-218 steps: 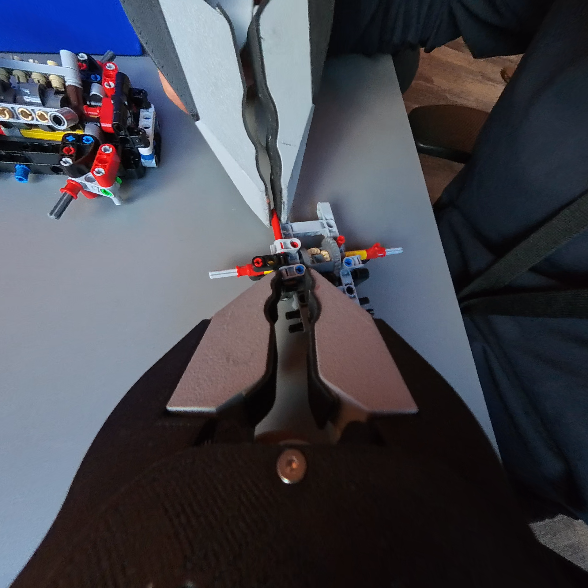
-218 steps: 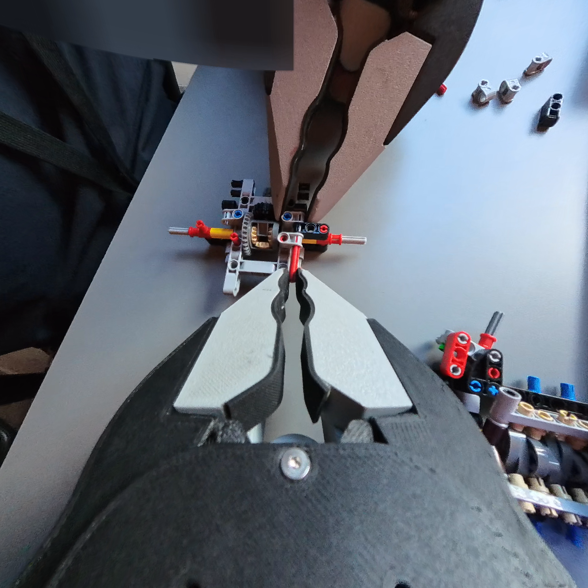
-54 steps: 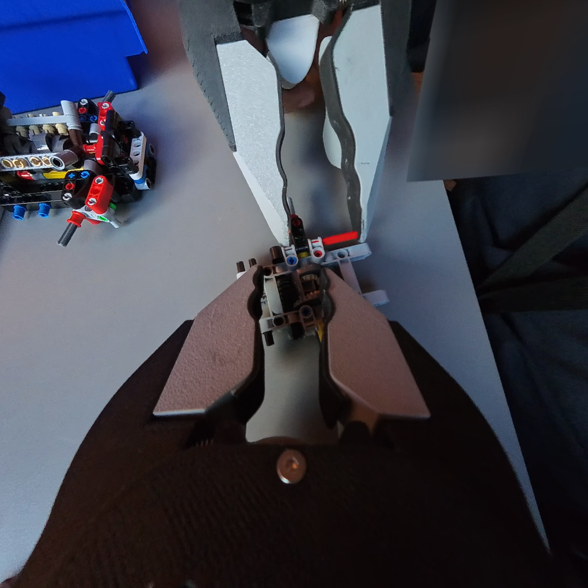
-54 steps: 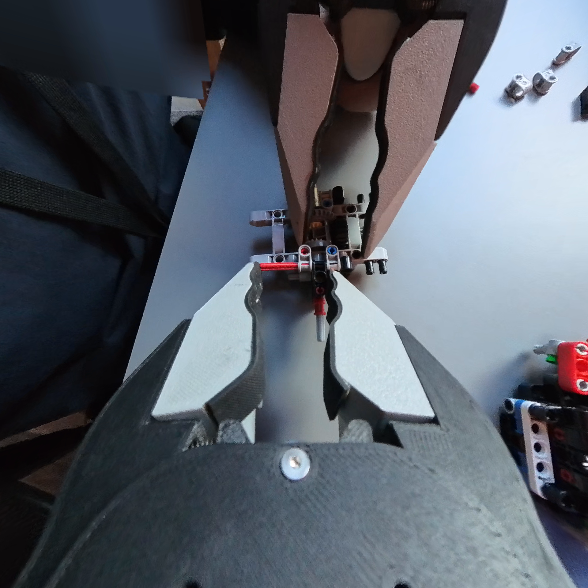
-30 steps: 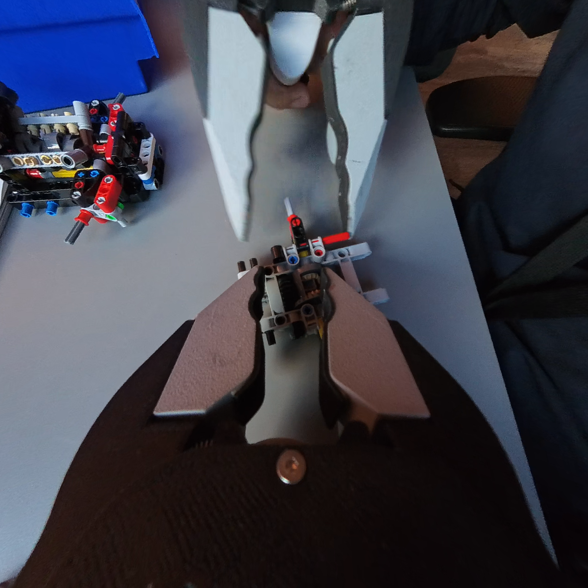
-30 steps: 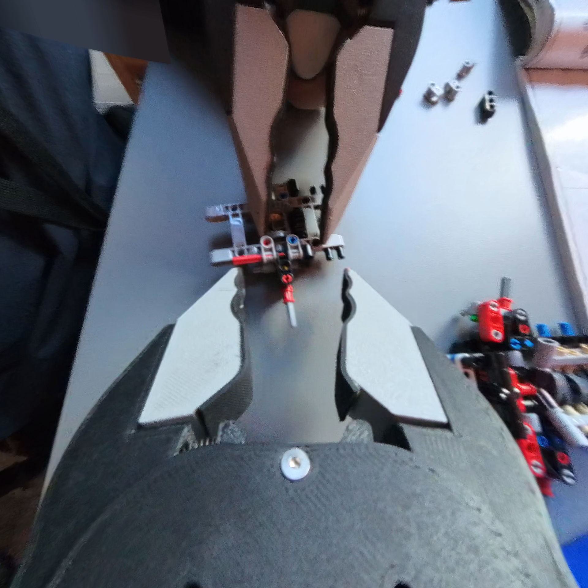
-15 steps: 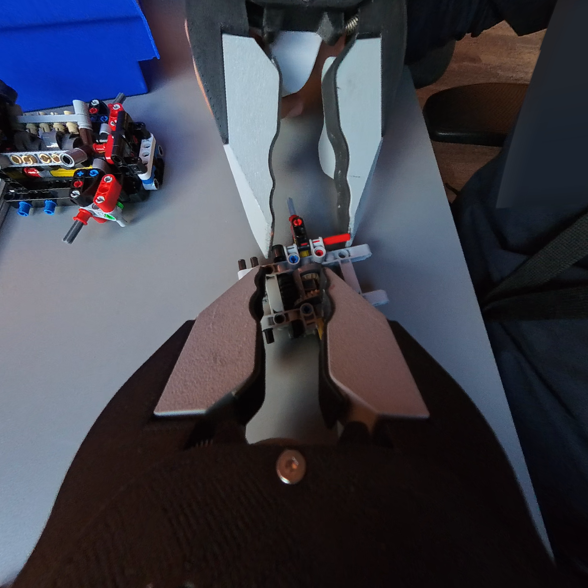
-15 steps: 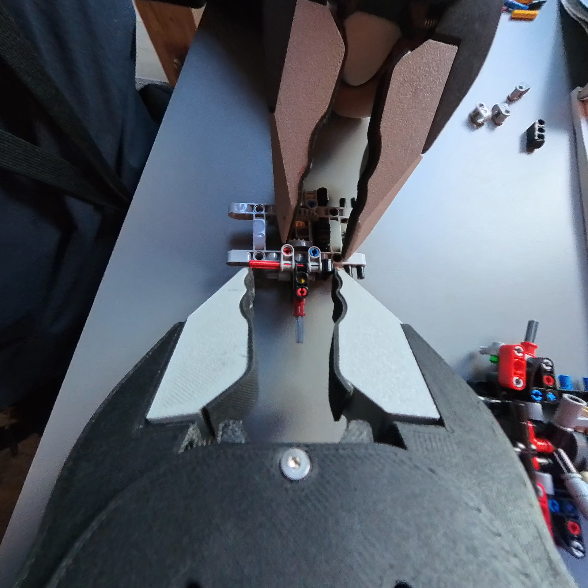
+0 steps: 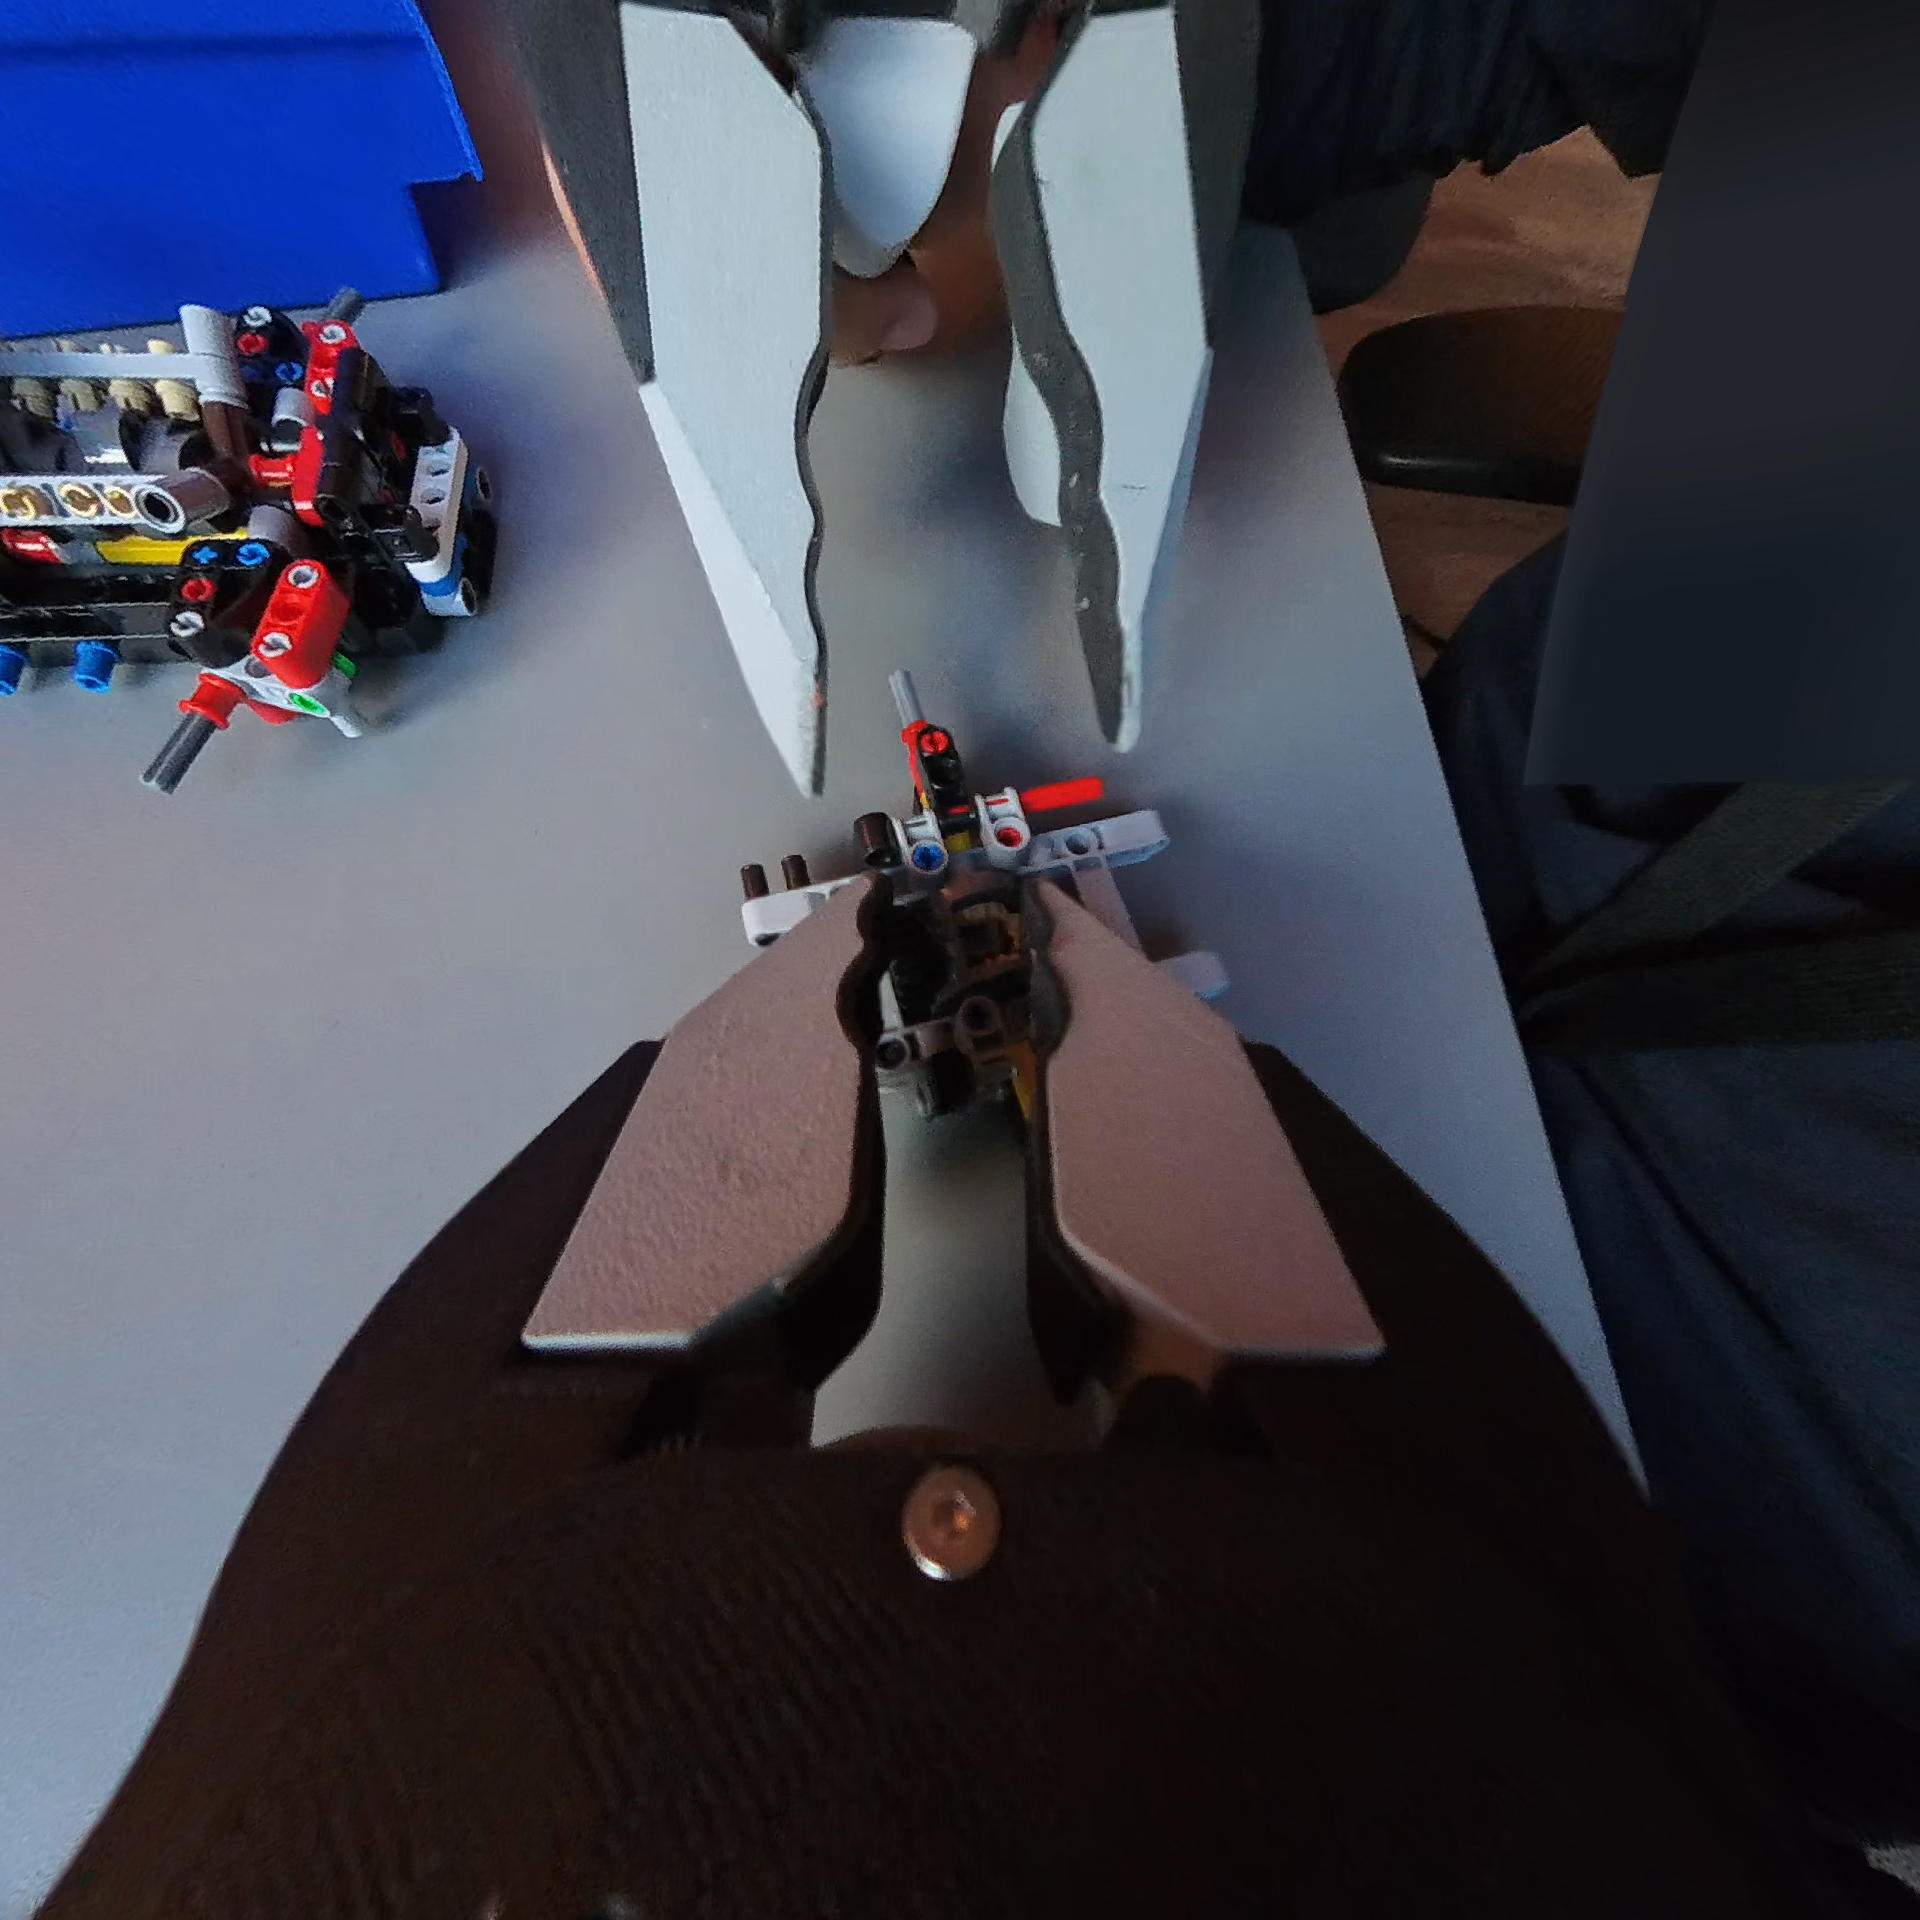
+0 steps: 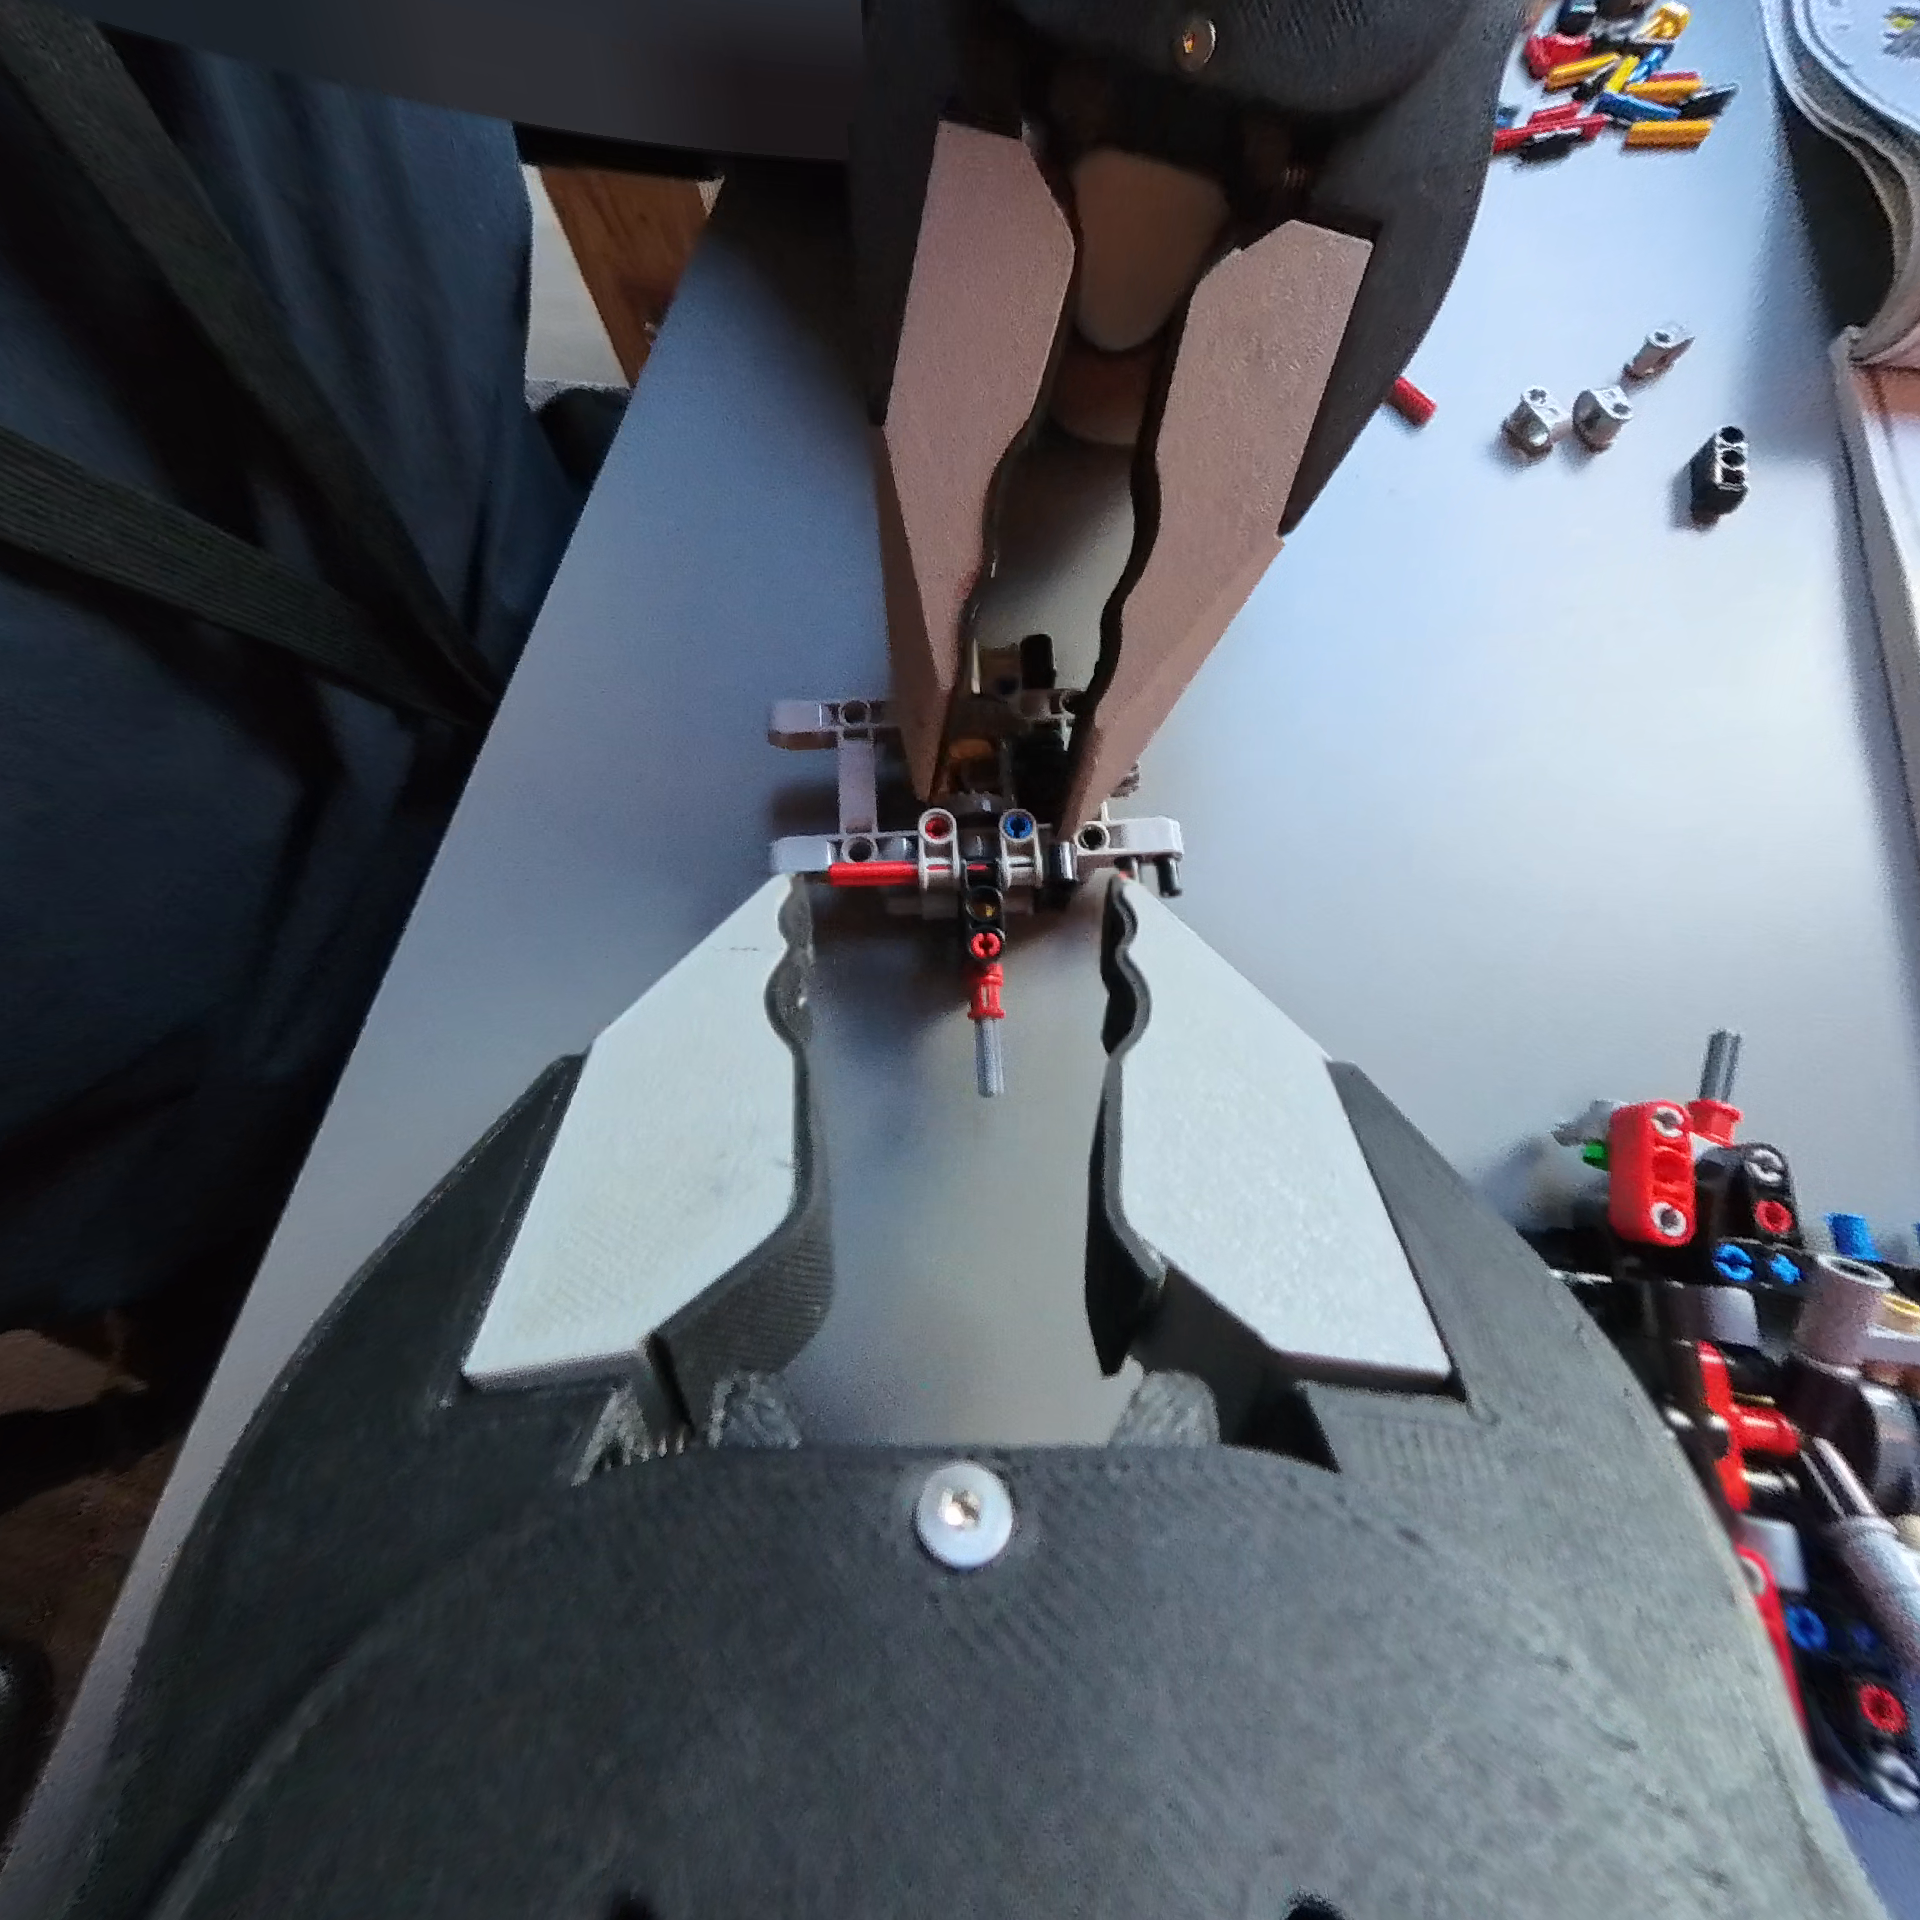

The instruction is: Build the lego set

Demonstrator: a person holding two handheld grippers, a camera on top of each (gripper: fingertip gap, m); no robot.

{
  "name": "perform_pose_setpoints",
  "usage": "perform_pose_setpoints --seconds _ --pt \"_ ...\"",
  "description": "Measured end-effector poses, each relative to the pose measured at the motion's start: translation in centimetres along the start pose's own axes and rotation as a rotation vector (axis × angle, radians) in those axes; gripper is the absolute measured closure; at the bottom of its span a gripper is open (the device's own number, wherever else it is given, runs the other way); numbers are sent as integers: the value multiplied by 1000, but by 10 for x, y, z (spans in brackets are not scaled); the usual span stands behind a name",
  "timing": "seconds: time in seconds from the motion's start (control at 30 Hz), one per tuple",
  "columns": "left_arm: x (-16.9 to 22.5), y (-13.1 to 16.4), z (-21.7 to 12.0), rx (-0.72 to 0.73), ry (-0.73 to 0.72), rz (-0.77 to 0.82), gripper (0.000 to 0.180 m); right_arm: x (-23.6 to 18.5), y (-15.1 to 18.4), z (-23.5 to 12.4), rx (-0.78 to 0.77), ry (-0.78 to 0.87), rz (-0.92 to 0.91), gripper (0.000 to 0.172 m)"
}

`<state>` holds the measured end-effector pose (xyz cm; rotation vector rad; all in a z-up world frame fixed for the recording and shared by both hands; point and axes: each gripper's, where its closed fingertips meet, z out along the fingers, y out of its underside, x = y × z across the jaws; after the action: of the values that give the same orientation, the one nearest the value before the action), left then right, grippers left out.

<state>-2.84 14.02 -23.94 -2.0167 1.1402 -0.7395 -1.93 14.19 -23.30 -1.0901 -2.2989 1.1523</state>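
A small grey, black and red brick assembly lies on the grey table near its right edge. My left gripper, with brown fingers, is shut on the assembly's geared middle part, and the right wrist view shows both its pads pressed on it. My right gripper, with grey fingers, is open opposite it. Its tips stand on either side of the assembly's grey axle with a red bush and touch nothing. It also shows in the left wrist view.
A larger brick model stands at the left, also in the right wrist view. A blue bin sits behind it. Loose small parts lie beyond. A person in dark clothing sits at the table edge. Only a small space, under 4 cm, lies between the two pairs of fingers.
My left fingers have closed in tighter on the assembly's middle. My right jaws have opened a little wider and stay around the axle without gripping it.
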Motion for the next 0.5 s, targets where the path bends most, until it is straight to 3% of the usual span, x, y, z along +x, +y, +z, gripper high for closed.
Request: perform_pose_setpoints --seconds 0.17,0.23,0.5 --pt "0 -2 0 -9 -8 -9 153 -2 4 13 -27 -20 9 120" --pt "-6 -2 0 -18 -53 -8 137 -1 3 15 -26 -21 21 122" --pt "-3 -5 11 -38 -106 15 115 4 2 16 -33 14 24 123"
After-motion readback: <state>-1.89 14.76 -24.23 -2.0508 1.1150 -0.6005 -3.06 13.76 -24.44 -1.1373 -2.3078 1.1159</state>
